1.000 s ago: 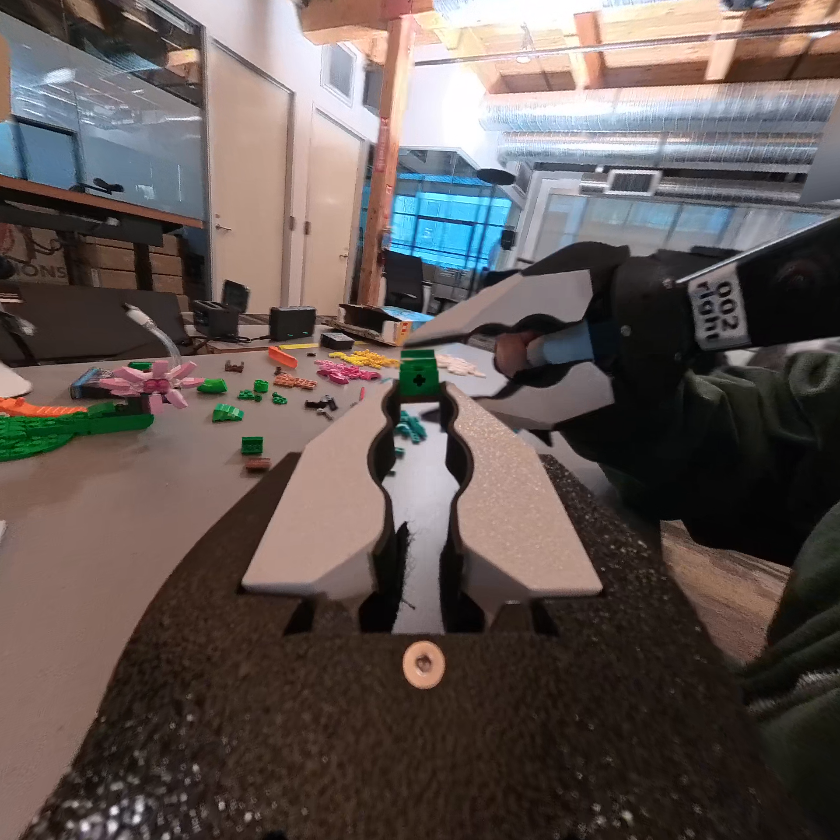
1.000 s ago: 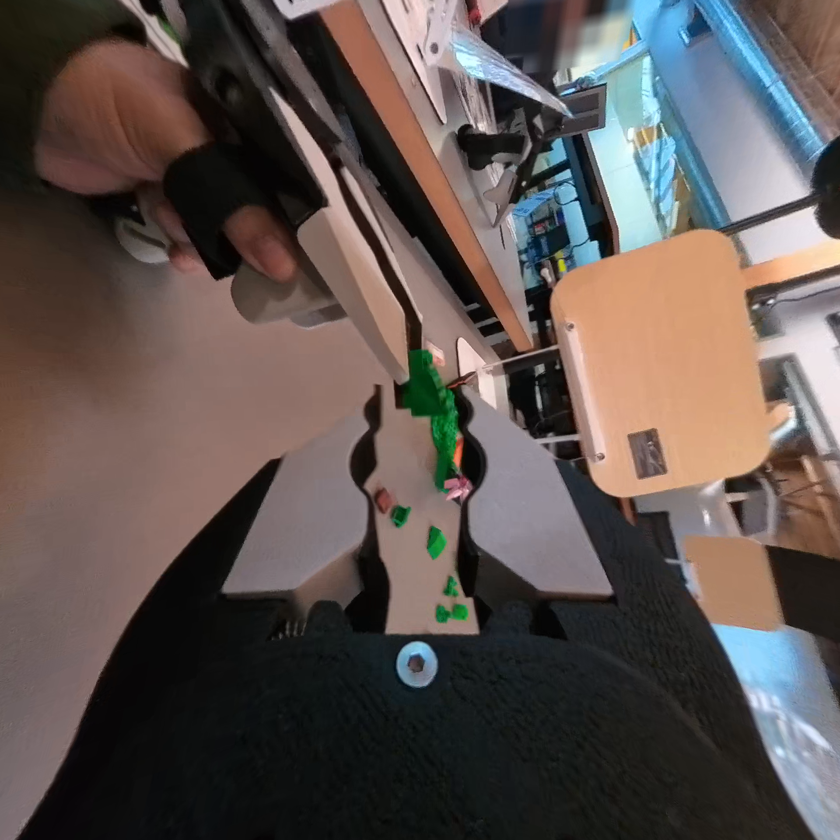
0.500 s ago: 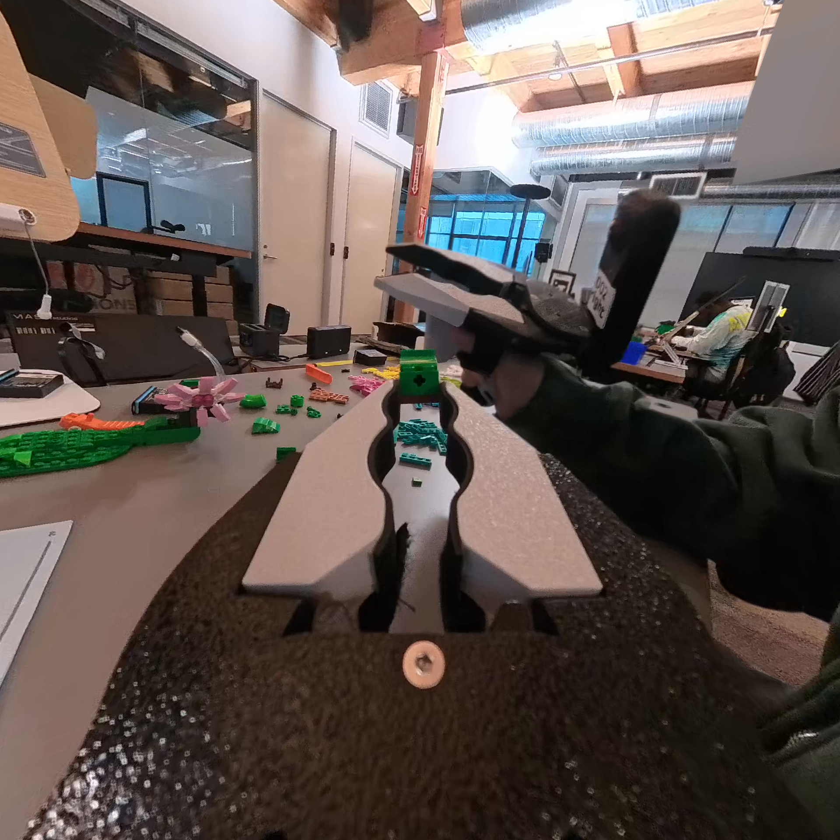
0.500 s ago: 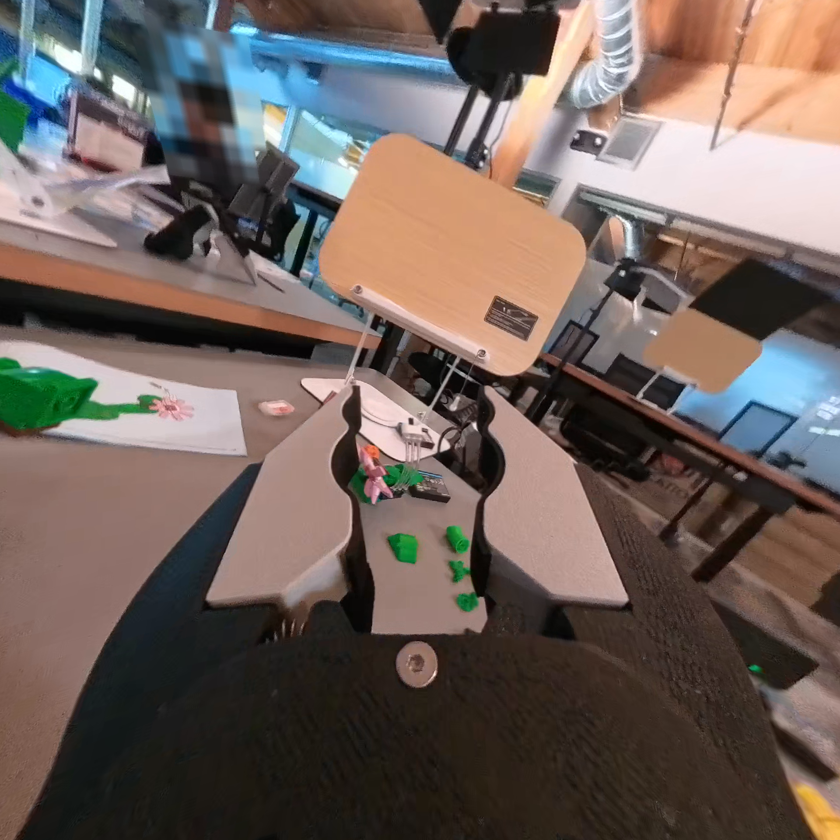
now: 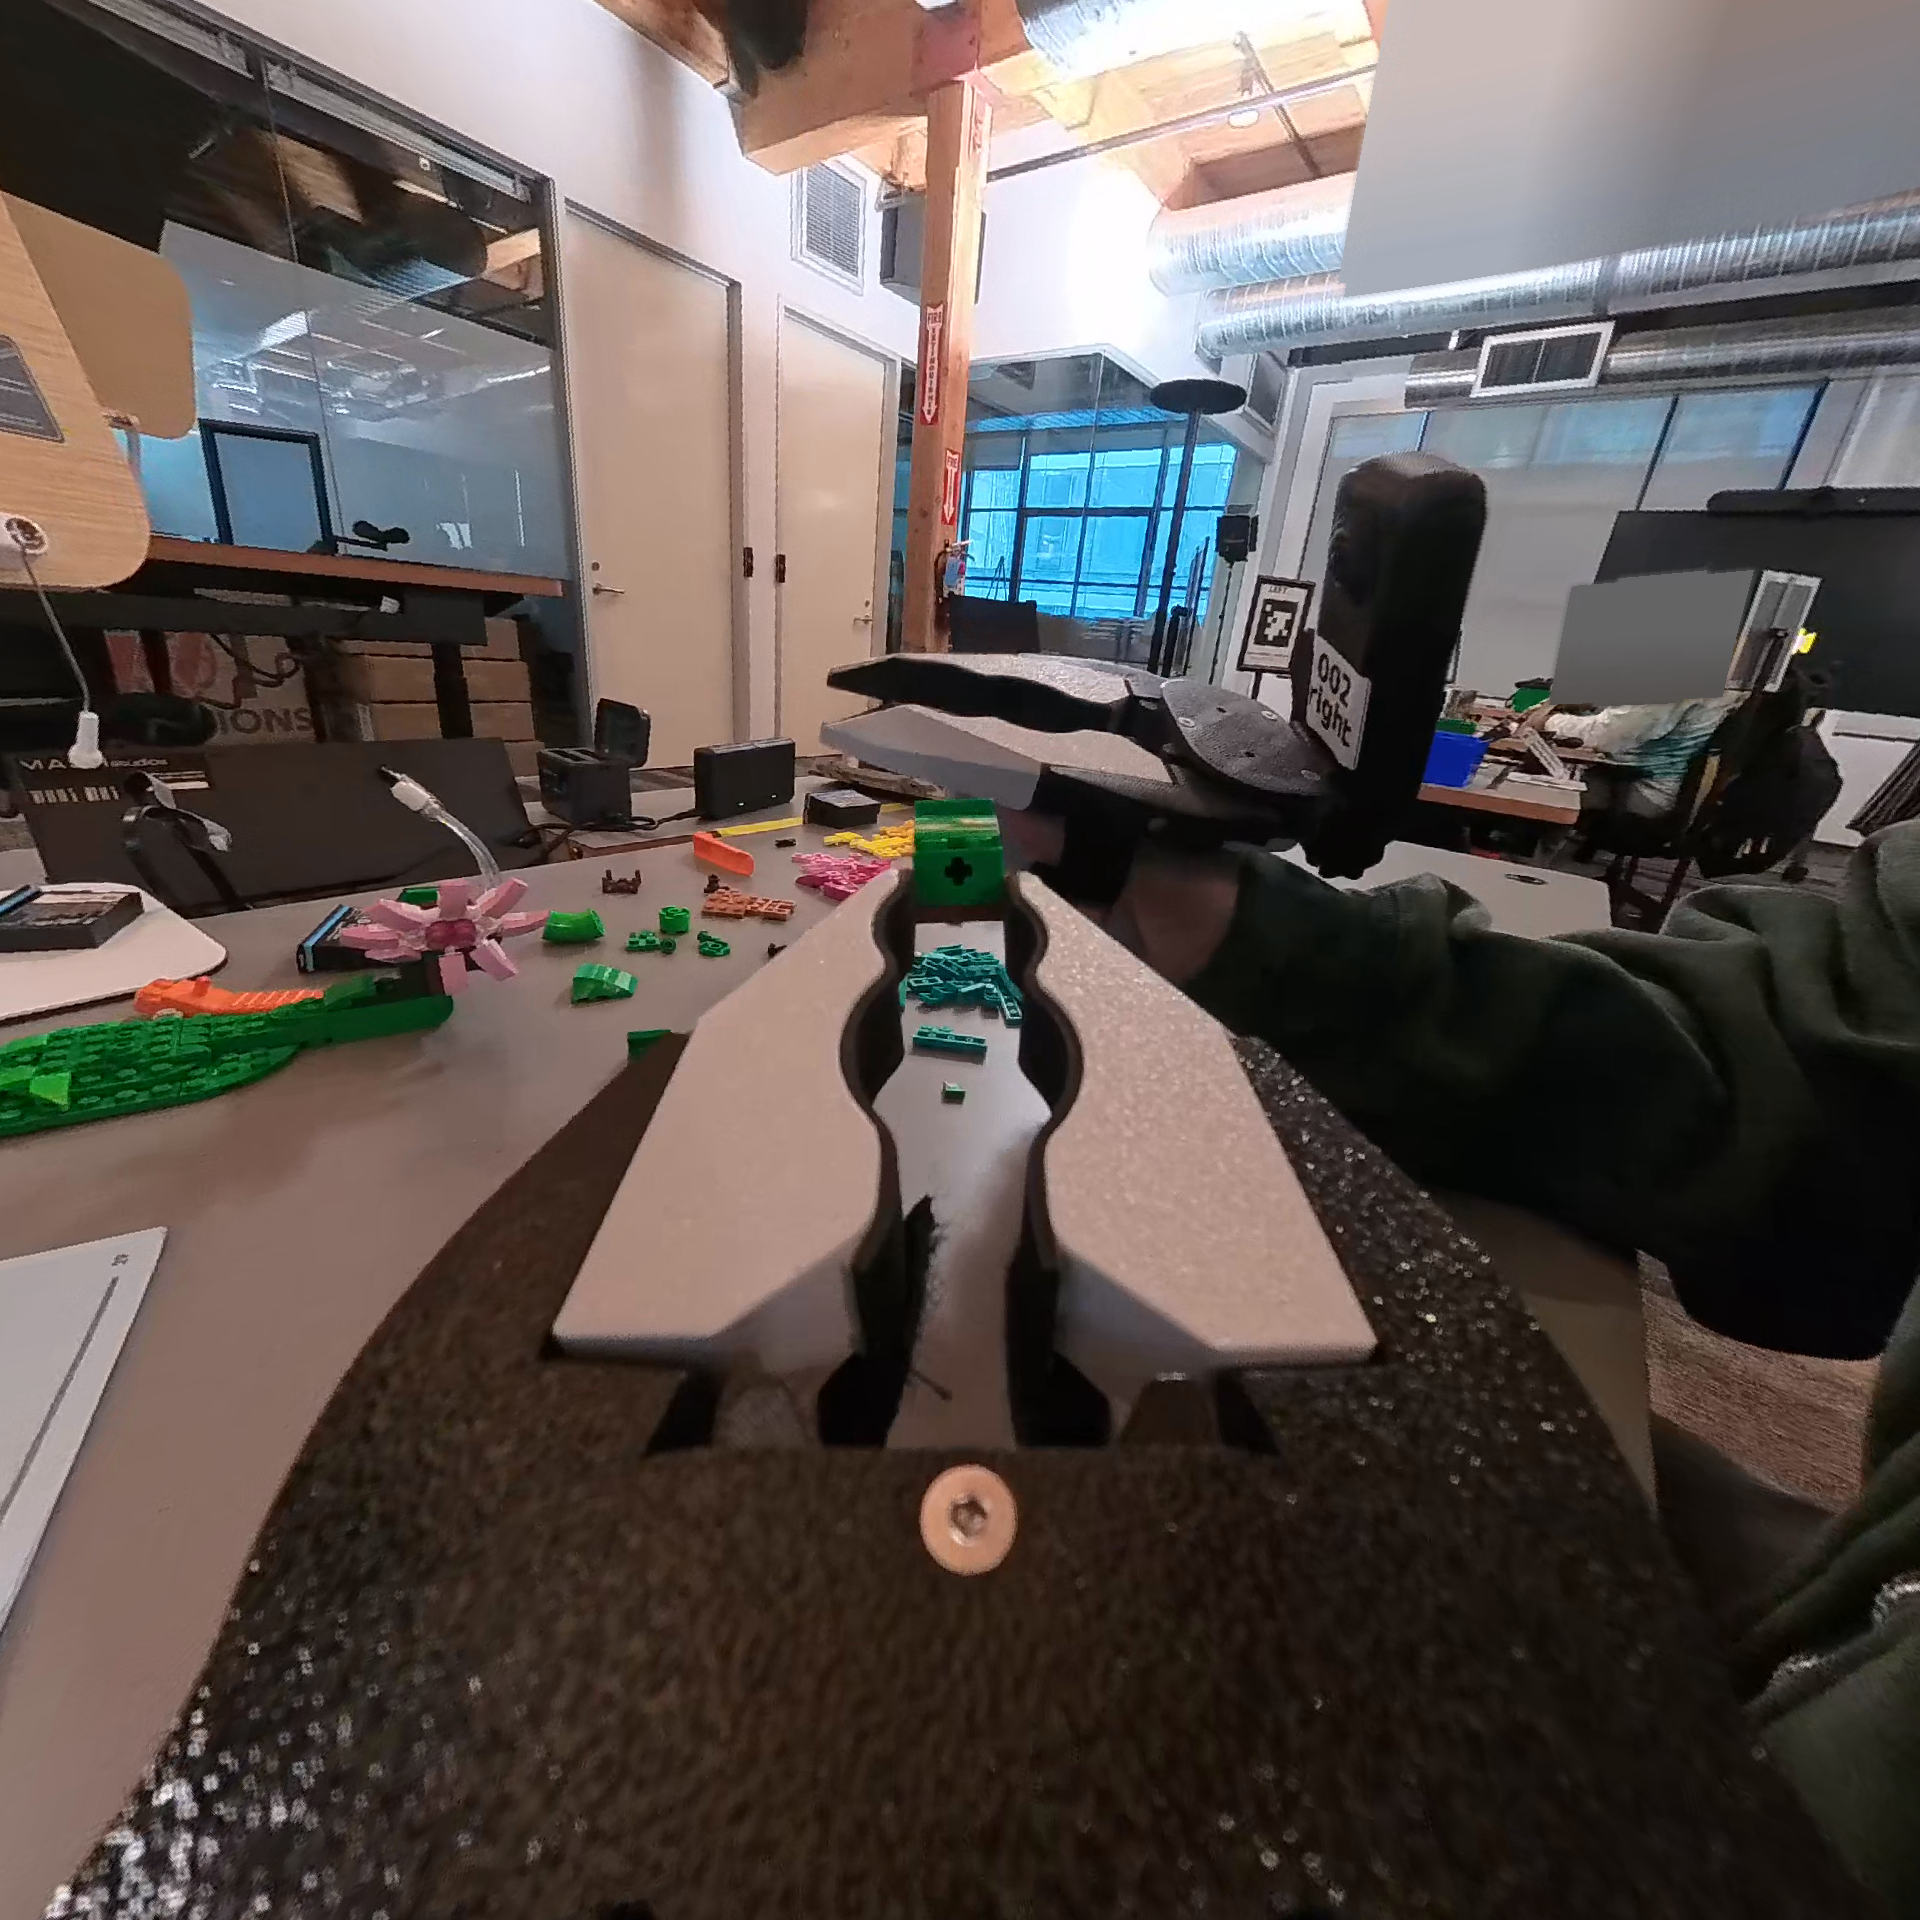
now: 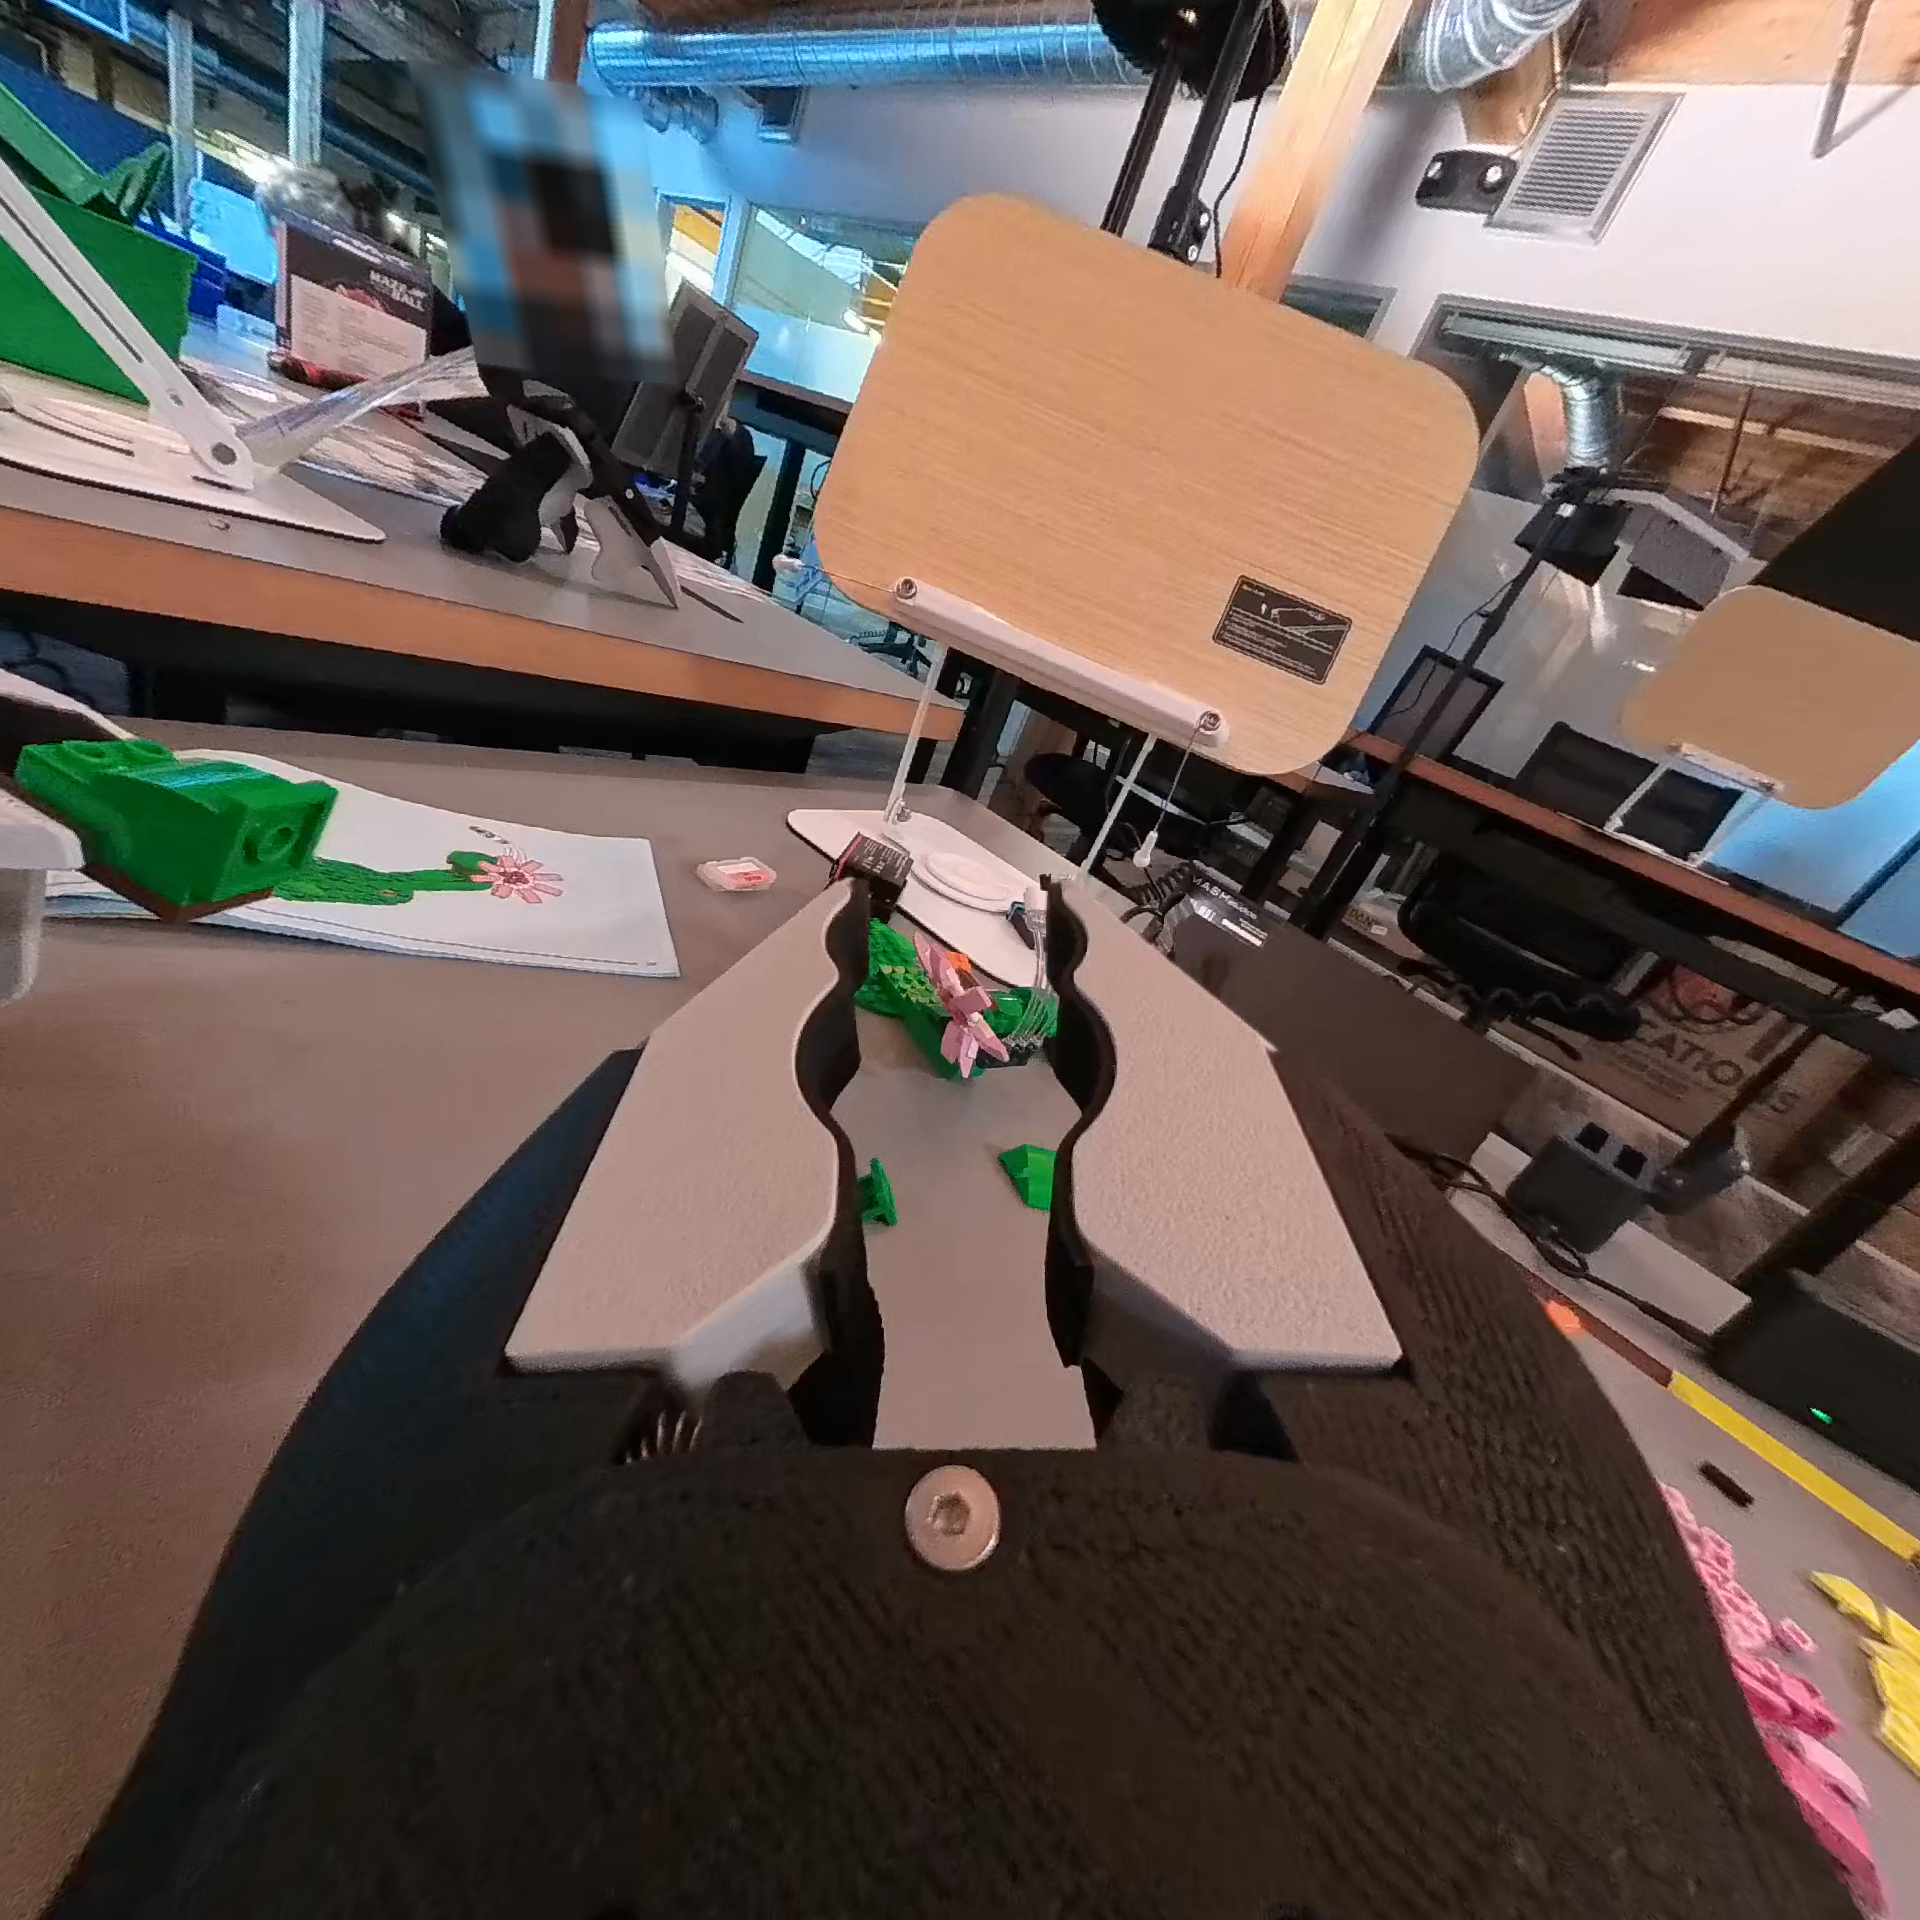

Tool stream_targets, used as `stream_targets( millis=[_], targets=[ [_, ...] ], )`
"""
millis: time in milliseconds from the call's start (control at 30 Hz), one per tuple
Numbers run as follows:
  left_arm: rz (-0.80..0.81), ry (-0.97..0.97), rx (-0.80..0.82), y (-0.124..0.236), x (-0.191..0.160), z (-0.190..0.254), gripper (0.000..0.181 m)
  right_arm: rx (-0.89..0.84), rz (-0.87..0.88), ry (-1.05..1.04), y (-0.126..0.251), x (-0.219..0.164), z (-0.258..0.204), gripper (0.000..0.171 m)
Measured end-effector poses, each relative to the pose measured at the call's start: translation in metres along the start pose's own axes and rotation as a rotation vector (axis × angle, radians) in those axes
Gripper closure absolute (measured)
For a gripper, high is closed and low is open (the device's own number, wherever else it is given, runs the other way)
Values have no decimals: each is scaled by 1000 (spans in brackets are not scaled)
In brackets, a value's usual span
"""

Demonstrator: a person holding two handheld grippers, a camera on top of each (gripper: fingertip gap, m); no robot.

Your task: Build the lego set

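My left gripper (image 5: 956,885) is shut on a small green block with a brown underside (image 5: 956,858), held above the table. The same block shows at the far left of the right wrist view (image 6: 177,831). My right gripper (image 6: 951,899) is open and empty, with its jaws apart. It hovers over the table and faces the green leaf build with a pink flower (image 6: 956,1003). In the left wrist view the right gripper (image 5: 842,707) lies on its side just behind and above the block. The leaf build (image 5: 187,1049) lies at the left.
Loose pieces lie on the grey table (image 5: 312,1195): a teal pile (image 5: 961,977), green bits (image 5: 597,982), pink (image 5: 831,868), yellow (image 5: 883,836) and orange (image 5: 722,852). An instruction booklet (image 6: 416,904) and a wooden board on a stand (image 6: 1143,478) are beyond. The leaf build (image 5: 187,1049) sits 25 cm or so from the ends of my right fingers.
My right gripper has pulled away from the green block and turned from sideways to level, now facing the leaf build. My left gripper still holds the block, a little higher.
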State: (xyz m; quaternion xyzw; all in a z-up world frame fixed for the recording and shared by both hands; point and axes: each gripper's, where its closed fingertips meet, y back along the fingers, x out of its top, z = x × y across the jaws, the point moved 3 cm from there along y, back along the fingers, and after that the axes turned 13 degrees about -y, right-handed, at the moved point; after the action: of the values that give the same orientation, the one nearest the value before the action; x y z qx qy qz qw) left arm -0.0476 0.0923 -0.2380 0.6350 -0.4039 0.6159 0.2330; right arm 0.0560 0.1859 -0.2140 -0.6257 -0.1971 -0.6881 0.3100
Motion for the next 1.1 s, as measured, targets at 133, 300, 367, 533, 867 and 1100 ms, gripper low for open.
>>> stream_targets(
  millis=[133, 300, 367, 533, 867, 1100],
  targets=[
    [-3, -10, -4, 0, 0, 1, 168, -45, 20, -28, 2, 3, 10, 135],
    [-1, -27, 14, 0, 0, 0, 168, -91, 1, -31, 5, 4, 22, 134],
    [-5, -52, 57, 2, 0, -5, 167, -86, -48, -33, 4, -2, 25, 138],
    [5, -87, 153, 9, 3, -16, 168, 125, -353, -114, -2, -38, 13, 148],
    [-1, -84, 137, 8, 2, -15, 167, 471, -872, -102, 44, -95, -6, 157],
    [-11, -99, 125, 6, 1, -12, 167, 493, -943, -102, 56, -109, -2, 155]
  ],
)
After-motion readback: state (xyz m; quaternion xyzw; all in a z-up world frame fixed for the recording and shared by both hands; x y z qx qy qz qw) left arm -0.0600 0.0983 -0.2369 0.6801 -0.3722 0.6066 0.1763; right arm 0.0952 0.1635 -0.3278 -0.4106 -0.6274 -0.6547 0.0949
